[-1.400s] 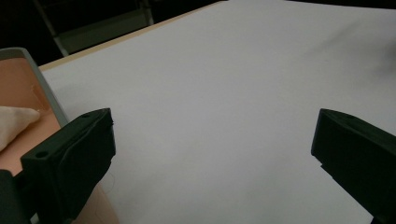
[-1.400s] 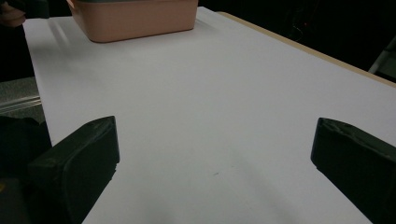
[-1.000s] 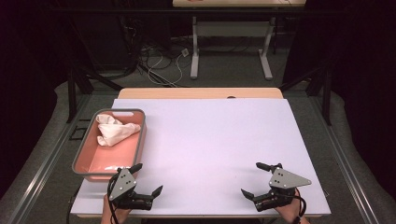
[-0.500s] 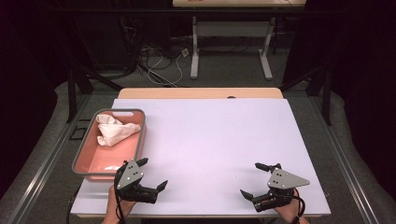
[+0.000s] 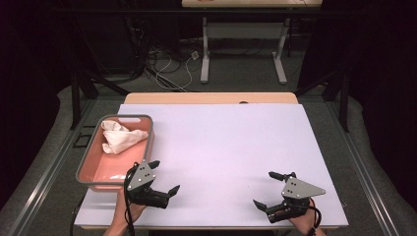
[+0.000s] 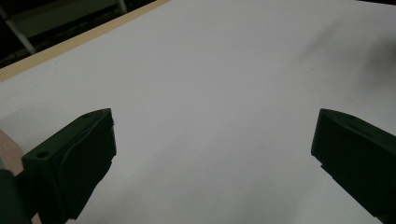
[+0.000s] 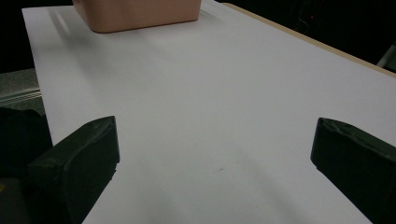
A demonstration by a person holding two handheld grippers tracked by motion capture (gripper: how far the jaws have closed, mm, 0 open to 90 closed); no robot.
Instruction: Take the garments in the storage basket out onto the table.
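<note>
A wide white sheet point(image 5: 221, 157) covers most of the table point(image 5: 211, 98), whose pale wooden edge shows as a strip along the far side. Near the sheet's left edge sits a pink tray point(image 5: 93, 174) with a grey rim, and in its far end lies a crumpled white cloth point(image 5: 120, 139). The left gripper point(image 5: 163, 178) hovers low over the sheet just beside the tray's near right corner, its jaws spread wide and holding nothing; the left gripper view shows bare white sheet between them. The right gripper point(image 5: 270, 189) is well apart from it, near the sheet's near right corner, jaws likewise wide apart and empty; in the right gripper view the tray's pink wall point(image 7: 140, 14) stands far off across the sheet. The person's hands come in at the bottom edge of the high view. Around the table lies grey floor point(image 5: 64, 142), with dark surroundings on both sides. Beyond the table, cables point(image 5: 169, 61) sprawl on the floor, and the white legs of another table point(image 5: 243, 39) stand at the back.
</note>
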